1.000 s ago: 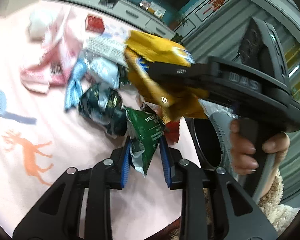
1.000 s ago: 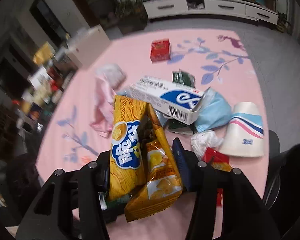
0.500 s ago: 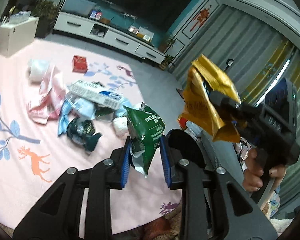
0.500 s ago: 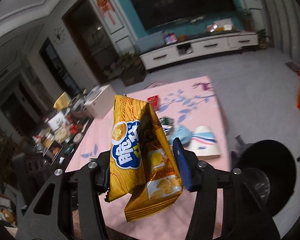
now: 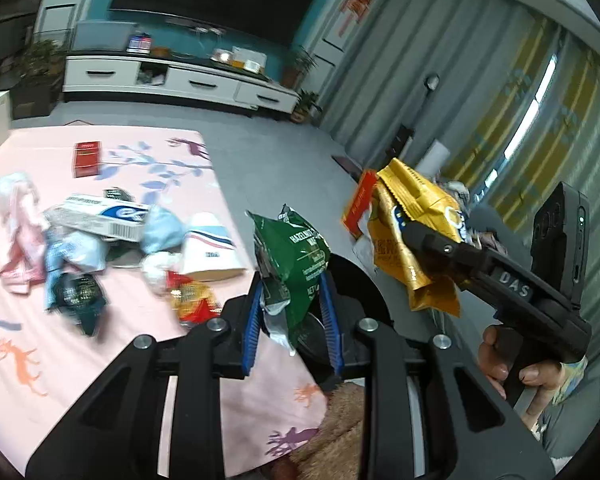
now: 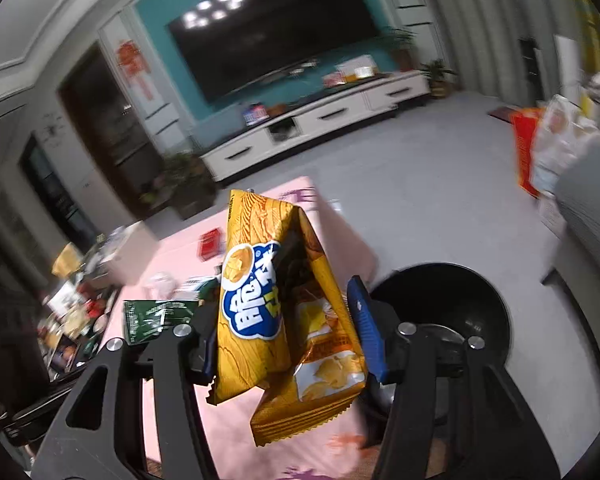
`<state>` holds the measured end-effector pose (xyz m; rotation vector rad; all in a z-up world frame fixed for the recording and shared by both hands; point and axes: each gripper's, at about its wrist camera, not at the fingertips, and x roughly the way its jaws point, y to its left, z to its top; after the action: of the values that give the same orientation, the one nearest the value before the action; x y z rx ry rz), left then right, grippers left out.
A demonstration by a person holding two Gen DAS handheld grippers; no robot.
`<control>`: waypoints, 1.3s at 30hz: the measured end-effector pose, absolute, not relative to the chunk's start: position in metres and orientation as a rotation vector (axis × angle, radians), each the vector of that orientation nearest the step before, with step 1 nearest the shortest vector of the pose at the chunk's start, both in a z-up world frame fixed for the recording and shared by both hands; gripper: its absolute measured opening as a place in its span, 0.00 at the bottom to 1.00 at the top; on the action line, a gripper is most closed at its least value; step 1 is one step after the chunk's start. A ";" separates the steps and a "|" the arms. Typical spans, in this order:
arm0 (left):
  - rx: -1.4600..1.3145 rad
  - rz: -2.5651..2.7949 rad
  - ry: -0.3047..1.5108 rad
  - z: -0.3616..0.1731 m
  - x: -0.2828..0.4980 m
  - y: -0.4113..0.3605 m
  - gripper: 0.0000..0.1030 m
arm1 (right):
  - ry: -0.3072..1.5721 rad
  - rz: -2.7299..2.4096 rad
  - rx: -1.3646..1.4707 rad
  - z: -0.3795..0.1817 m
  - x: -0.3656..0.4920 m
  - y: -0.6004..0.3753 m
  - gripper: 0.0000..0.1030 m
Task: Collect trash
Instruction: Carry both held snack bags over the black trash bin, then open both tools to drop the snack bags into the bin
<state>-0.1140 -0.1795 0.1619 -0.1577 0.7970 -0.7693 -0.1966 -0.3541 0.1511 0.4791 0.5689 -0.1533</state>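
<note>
My left gripper point(image 5: 292, 320) is shut on a green snack wrapper point(image 5: 296, 252), held up above the pink mat point(image 5: 100, 352). My right gripper point(image 6: 288, 340) is shut on a yellow chip bag point(image 6: 276, 312); it also shows in the left wrist view point(image 5: 412, 232), held high at the right. A black round bin point(image 6: 448, 312) stands on the grey floor below both grippers; in the left wrist view its rim point(image 5: 360, 280) shows behind my fingers. More trash lies on the mat: a white and blue box point(image 5: 100, 216), a paper cup point(image 5: 208, 248), a red box point(image 5: 87, 158).
A pink packet point(image 5: 20, 232), blue wrappers point(image 5: 68, 252) and a dark packet point(image 5: 78, 296) lie at the mat's left. A white TV cabinet point(image 5: 172, 80) stands at the back. Red and white bags point(image 6: 548, 152) stand by a grey sofa at the right.
Both grippers have risen further from the mat with their wrappers. The right gripper with the yellow bag has swung right, over the black bin.
</note>
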 end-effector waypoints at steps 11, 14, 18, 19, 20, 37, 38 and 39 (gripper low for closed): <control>0.009 -0.821 0.864 0.134 -0.114 -0.271 0.28 | 0.608 -0.328 0.595 0.103 -0.229 -0.425 0.56; 0.045 -0.830 0.884 0.124 -0.112 -0.291 0.28 | 0.625 -0.341 0.646 0.088 -0.233 -0.438 0.56; 0.062 -0.836 0.911 0.114 -0.109 -0.306 0.28 | 0.652 -0.326 0.725 0.067 -0.229 -0.451 0.56; 0.061 -0.838 0.920 0.111 -0.107 -0.309 0.28 | 0.661 -0.323 0.736 0.062 -0.227 -0.454 0.56; 0.060 -0.838 0.930 0.108 -0.104 -0.313 0.28 | 0.669 -0.320 0.744 0.057 -0.226 -0.455 0.56; 0.092 -0.844 0.961 0.084 -0.095 -0.341 0.65 | 0.741 -0.325 0.825 0.023 -0.216 -0.470 0.75; 0.095 -0.843 0.950 0.086 -0.096 -0.342 0.69 | 0.729 -0.329 0.824 0.025 -0.218 -0.469 0.76; 0.099 -0.846 0.942 0.088 -0.096 -0.341 0.71 | 0.717 -0.332 0.815 0.028 -0.218 -0.470 0.79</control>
<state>-0.0965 -0.3412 0.0882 0.0992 0.9420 -0.8462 -0.2184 -0.4702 0.0282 0.8149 0.7168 -0.3316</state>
